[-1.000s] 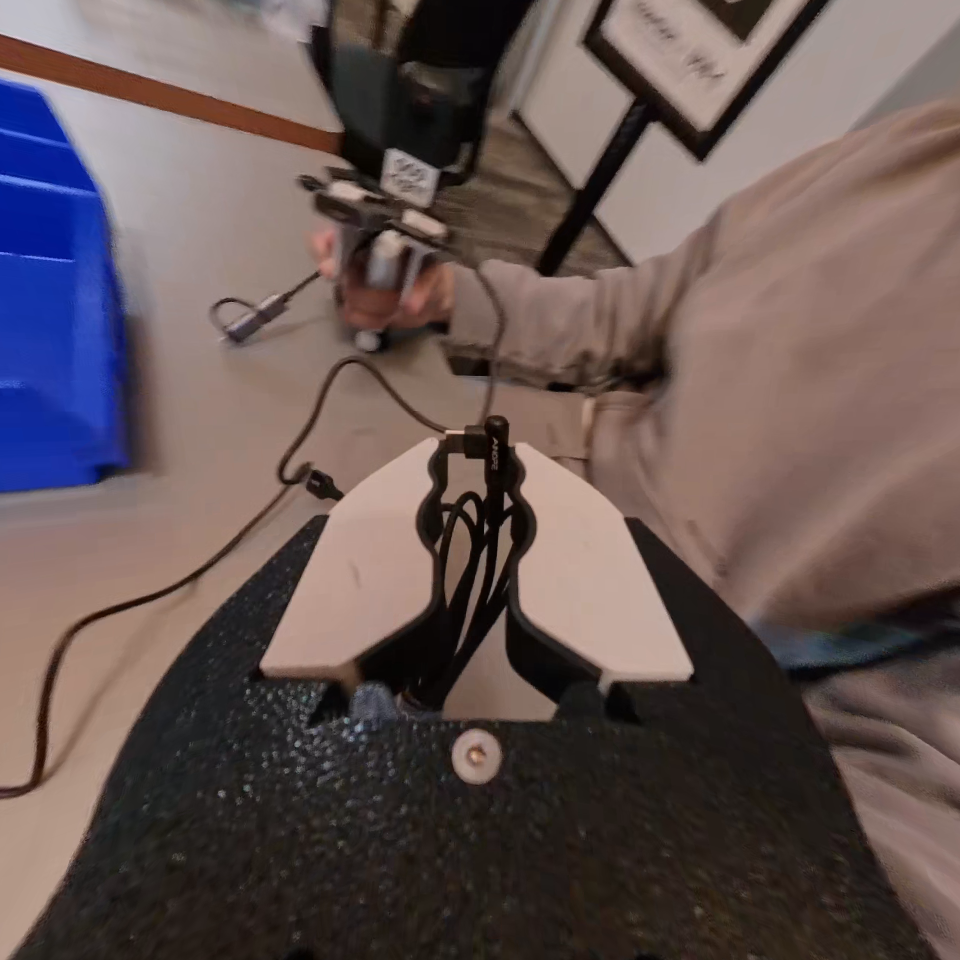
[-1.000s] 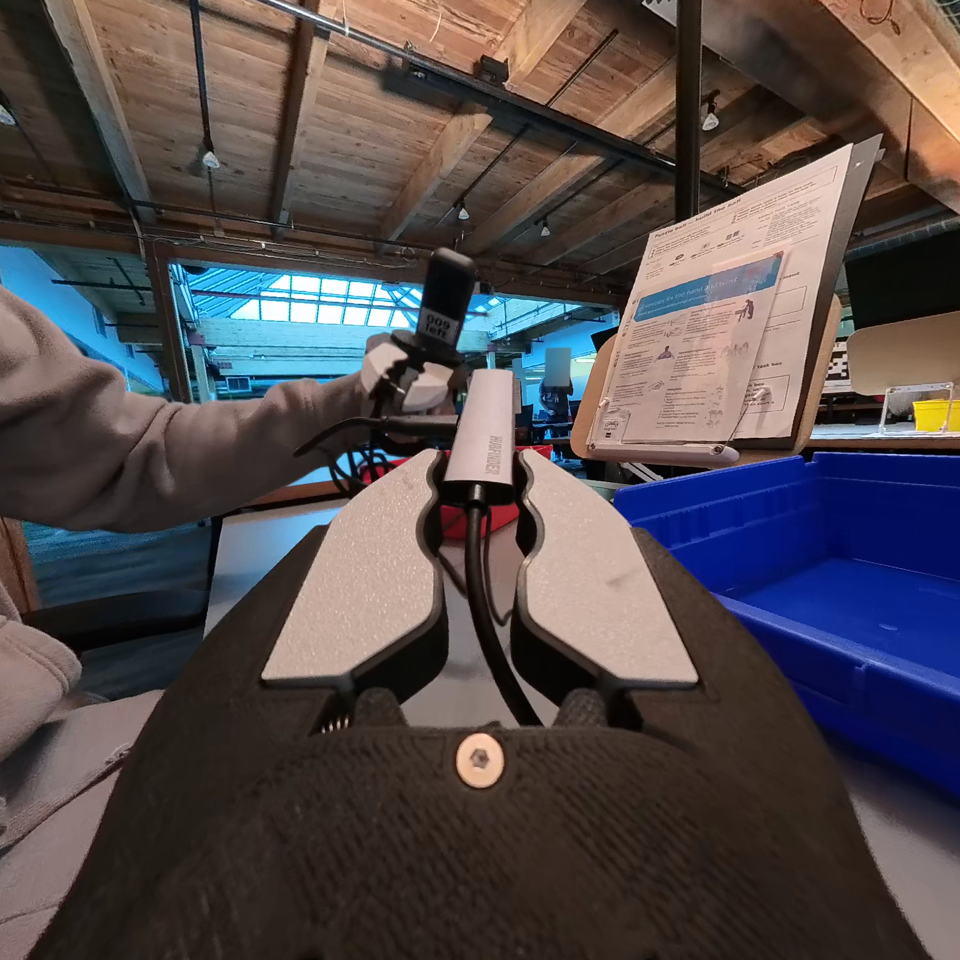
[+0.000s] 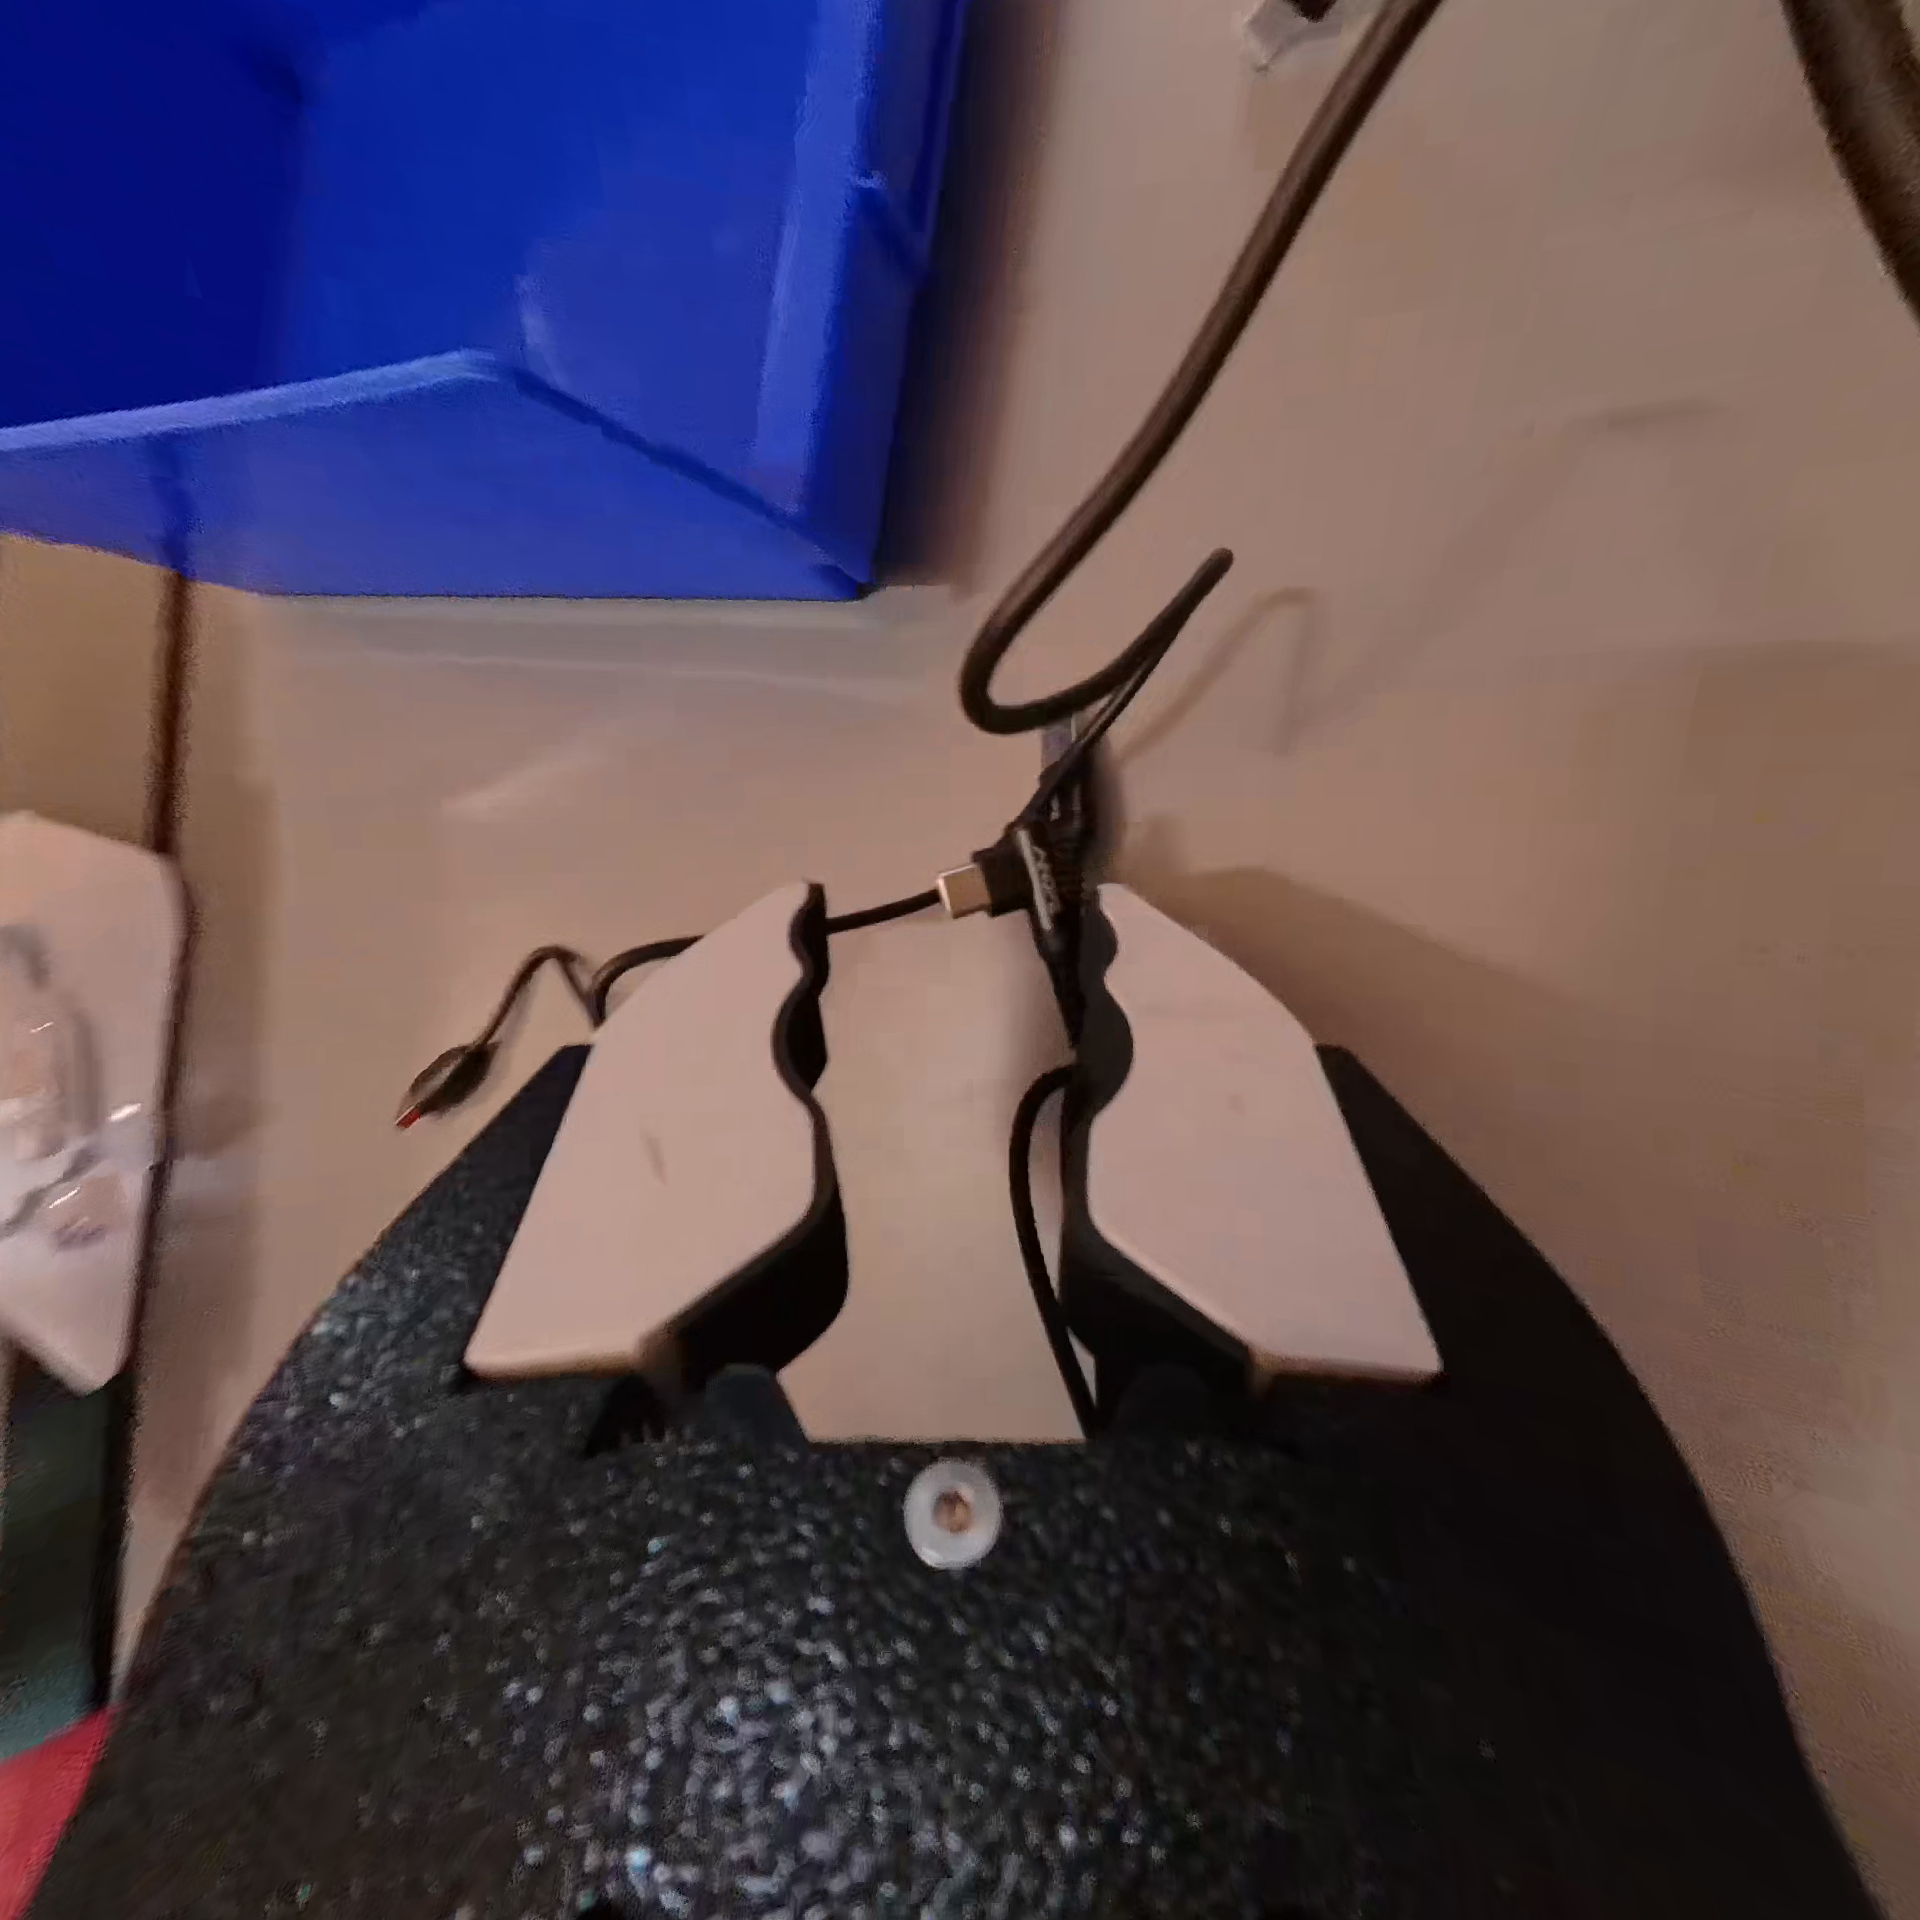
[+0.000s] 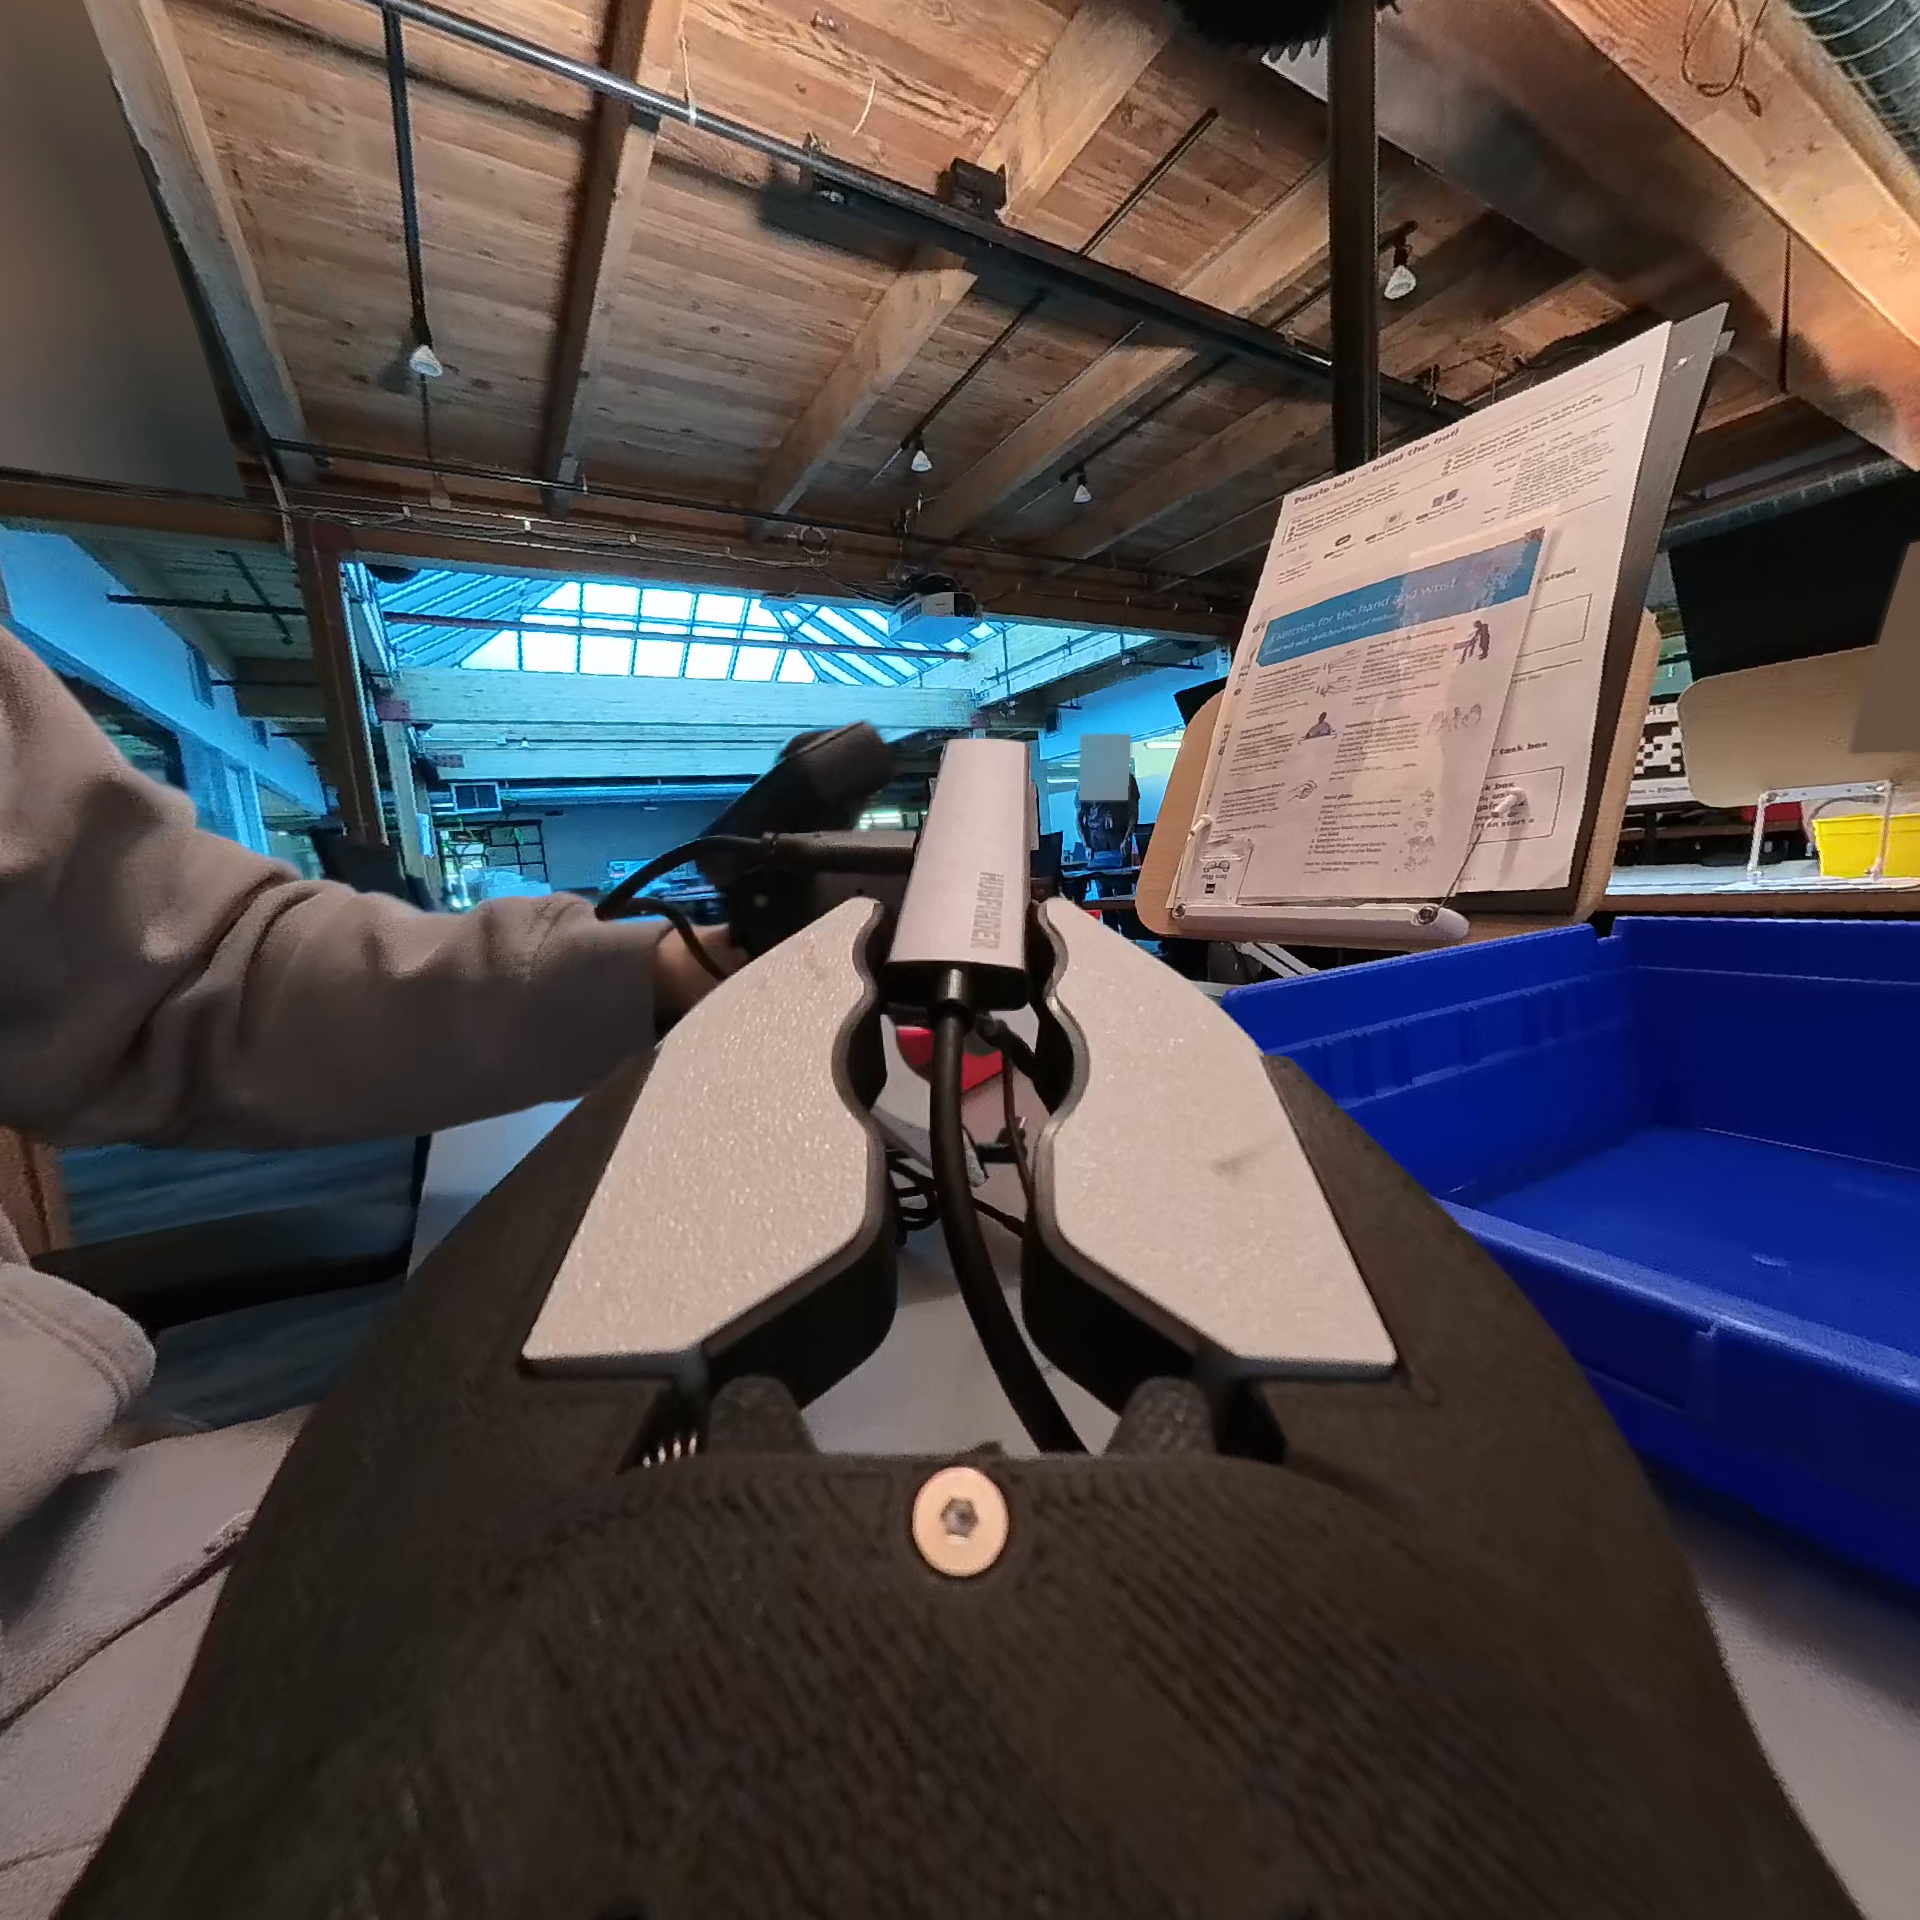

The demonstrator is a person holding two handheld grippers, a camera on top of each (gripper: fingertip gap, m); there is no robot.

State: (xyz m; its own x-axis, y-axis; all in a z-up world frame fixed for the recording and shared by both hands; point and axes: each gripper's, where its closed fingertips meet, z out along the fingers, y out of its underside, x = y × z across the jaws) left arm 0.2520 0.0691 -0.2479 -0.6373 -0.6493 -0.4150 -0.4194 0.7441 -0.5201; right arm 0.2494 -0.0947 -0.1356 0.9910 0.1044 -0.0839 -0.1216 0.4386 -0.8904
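The left gripper (image 3: 961, 914) stands wide, a thin black cable (image 3: 1039, 1226) running along its right finger; whether they touch is unclear. The cable's angled plug (image 3: 987, 888) sits at the tips, at 12 o'clock. Beyond, at 10 o'clock, the blue bin (image 3: 499, 312) is blurred and cut off. The right gripper (image 4: 961, 925) is narrow, clamping a slim grey hub (image 4: 971, 862), upright above the counter (image 4: 104, 1714), its black lead (image 4: 966, 1195) trailing toward 6 o'clock.
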